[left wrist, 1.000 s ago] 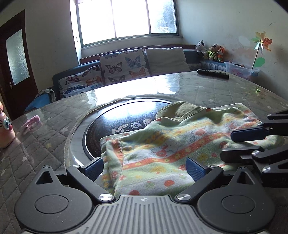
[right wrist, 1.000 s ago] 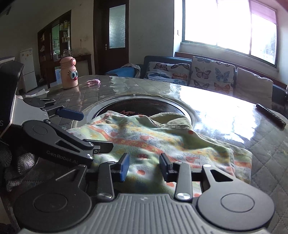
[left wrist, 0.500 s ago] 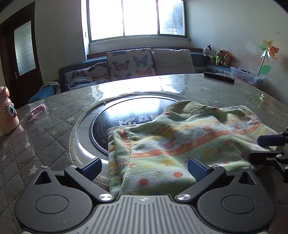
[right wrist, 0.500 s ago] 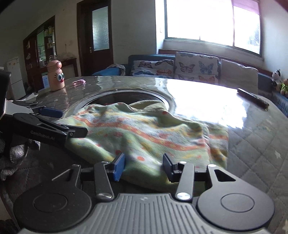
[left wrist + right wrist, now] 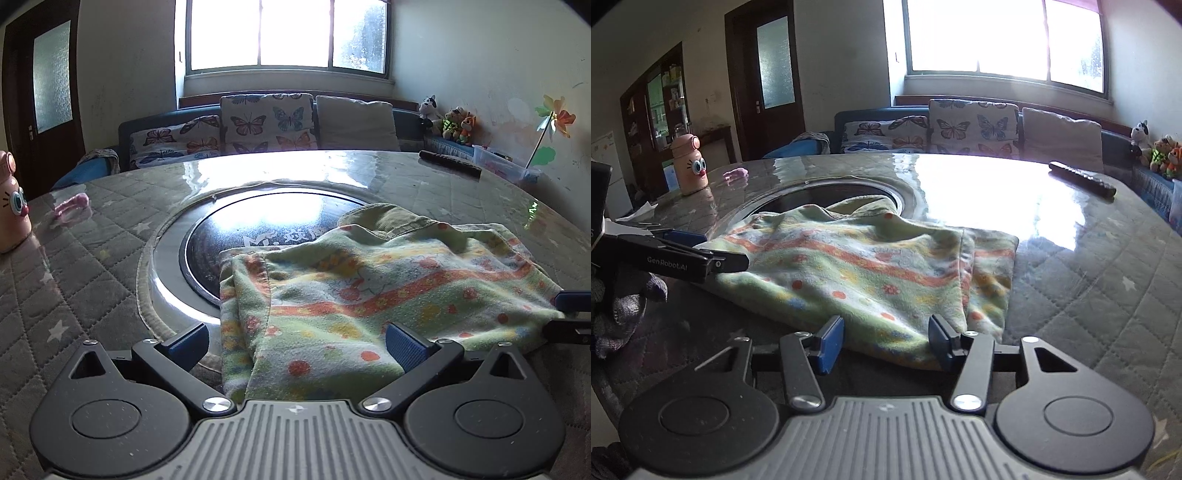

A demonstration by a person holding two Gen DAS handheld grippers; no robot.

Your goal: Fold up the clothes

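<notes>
Both my left claw [image 5: 295, 343] and right claw [image 5: 884, 341] are hanging released beside the folded garment [image 5: 369, 295] lying on the surface [image 5: 1089, 258]; grabbing one layer risks unravelling the fold.

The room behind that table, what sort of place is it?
Most likely a family living room: a dark blue sofa with butterfly-print cushions under the window, small stuffed toy animals on its right end, and a black remote control on the round quilted table.

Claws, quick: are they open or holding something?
Left claw: open, holding nothing, at the cloth's near edge.
Right claw: open, holding nothing, at the cloth's edge.
</notes>
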